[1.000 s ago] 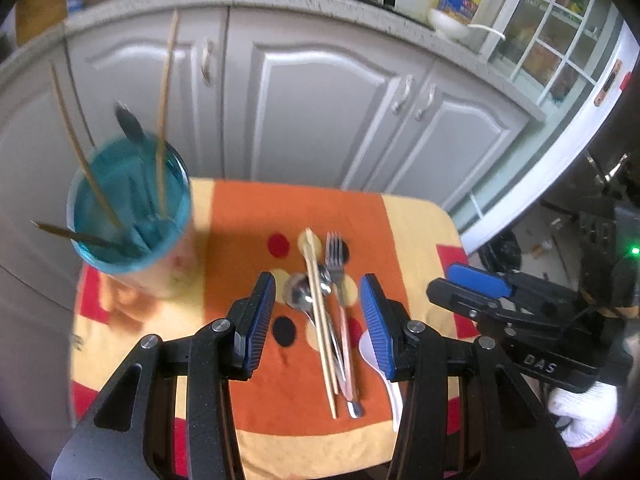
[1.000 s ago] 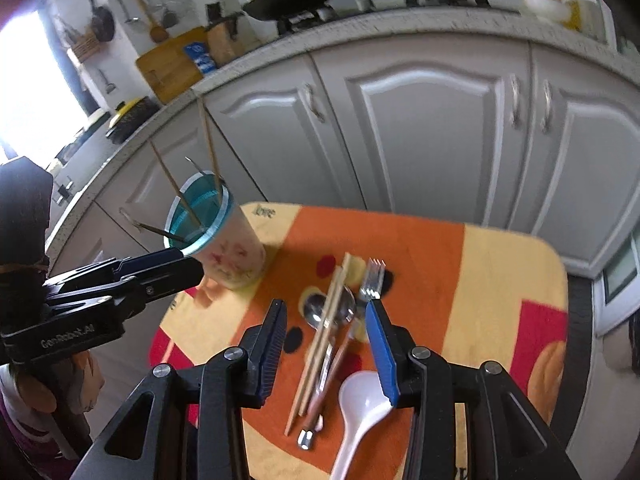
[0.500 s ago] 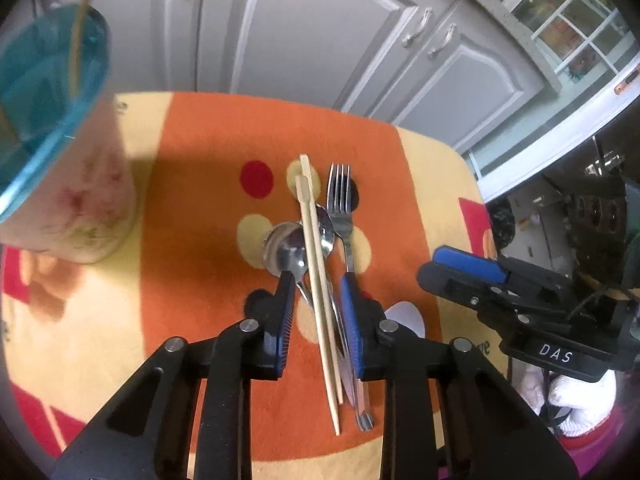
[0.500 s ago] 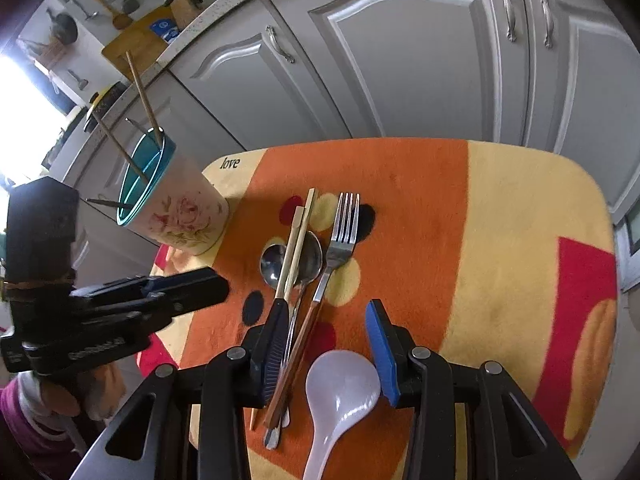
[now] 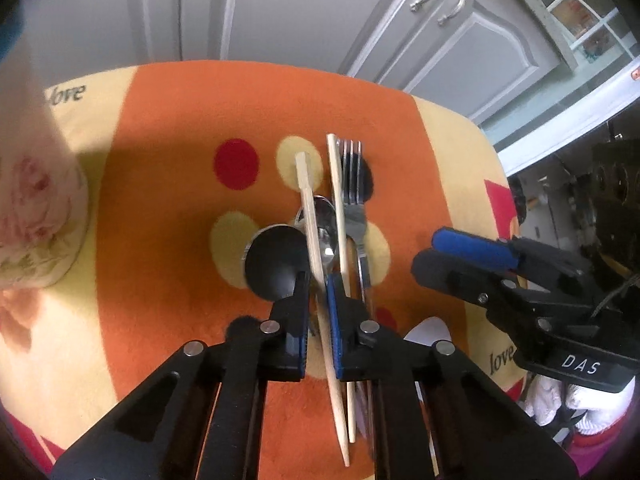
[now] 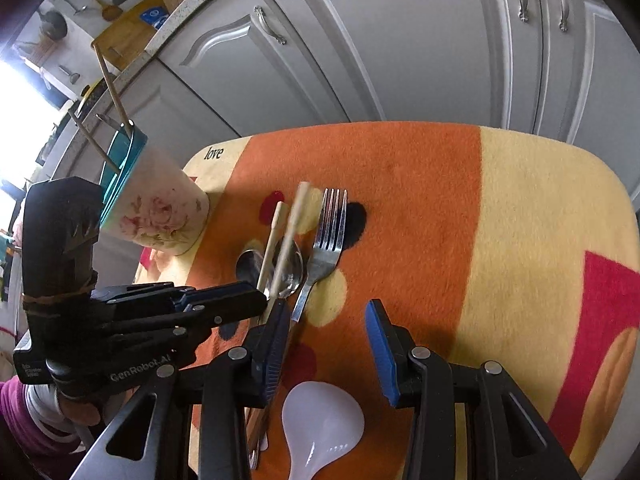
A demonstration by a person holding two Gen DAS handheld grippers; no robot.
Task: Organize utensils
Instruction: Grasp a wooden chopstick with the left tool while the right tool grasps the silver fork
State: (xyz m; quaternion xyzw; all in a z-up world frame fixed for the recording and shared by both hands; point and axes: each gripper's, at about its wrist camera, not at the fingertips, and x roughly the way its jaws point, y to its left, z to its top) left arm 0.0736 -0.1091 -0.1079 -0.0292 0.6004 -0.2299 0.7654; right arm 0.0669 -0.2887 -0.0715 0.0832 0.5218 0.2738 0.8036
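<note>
On the orange and yellow cloth (image 5: 172,216) lie two wooden chopsticks, a steel fork (image 5: 352,184), two steel spoons (image 5: 276,260) and a white spoon (image 6: 320,424). My left gripper (image 5: 317,292) points down at the pile and its jaws are closing; the left chopstick (image 5: 306,200) runs between the pads, which press on it. The other chopstick (image 5: 336,200) passes just right of the right finger. My right gripper (image 6: 328,320) stands open above the fork's handle and the white spoon, holding nothing. A floral cup (image 6: 160,208) with a blue rim holds more chopsticks.
Grey cabinet doors (image 6: 400,48) stand close behind the table. The cup is at the cloth's far left corner (image 5: 32,208). The right gripper (image 5: 428,254) hangs close beside the left one. The cloth's right half (image 6: 520,240) is bare.
Both grippers have sunk toward the utensil pile. The left jaws went from wide to nearly together around one chopstick. The right jaws kept the same width.
</note>
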